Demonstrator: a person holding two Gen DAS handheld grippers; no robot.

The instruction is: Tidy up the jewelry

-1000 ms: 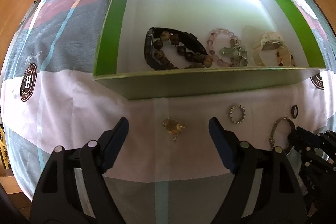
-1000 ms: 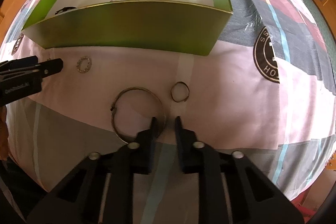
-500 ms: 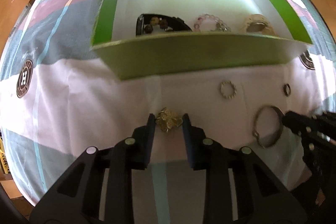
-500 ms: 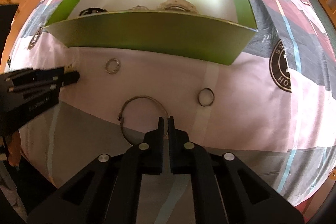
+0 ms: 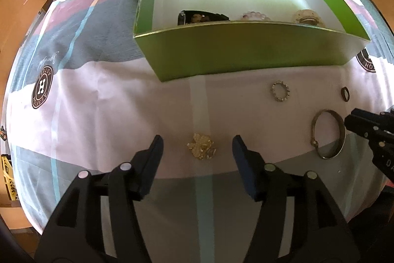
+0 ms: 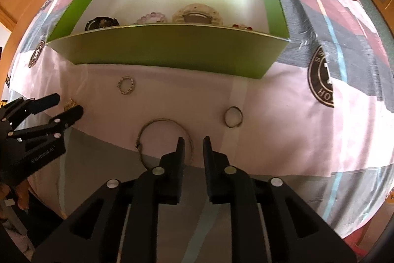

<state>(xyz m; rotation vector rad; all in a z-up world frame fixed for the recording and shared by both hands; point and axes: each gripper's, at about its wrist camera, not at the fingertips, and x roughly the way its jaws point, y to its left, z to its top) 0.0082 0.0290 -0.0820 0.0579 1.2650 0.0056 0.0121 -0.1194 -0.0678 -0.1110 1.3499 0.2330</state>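
- While the green box [image 5: 246,51] already holds a black watch [image 5: 197,16], bead bracelets [image 5: 254,15] and a pale watch [image 5: 306,16], four pieces lie outside on the cloth [image 5: 123,115].
- Remaining: gold brooch [image 5: 202,149], beaded ring [image 5: 280,91], dark ring [image 5: 345,94], metal bangle [image 6: 162,139].
- My left gripper [image 5: 197,149] is opening, straddling the brooch, gripping nothing.
- My right gripper [image 6: 193,147] is opening slightly, empty, beside the bangle.

One green cardboard box with a white inside [image 5: 246,51], upper centre. Below it on the cloth — one gold brooch-like cluster [image 5: 201,146], one beaded silver ring [image 5: 280,91], one small dark ring [image 5: 345,94], one large thin metal bangle [image 5: 328,137].

Gold brooch [image 5: 202,146] on the bedsheet [image 5: 103,100], between the left hand-held gripper's [image 5: 197,147] opening jaws, untouched
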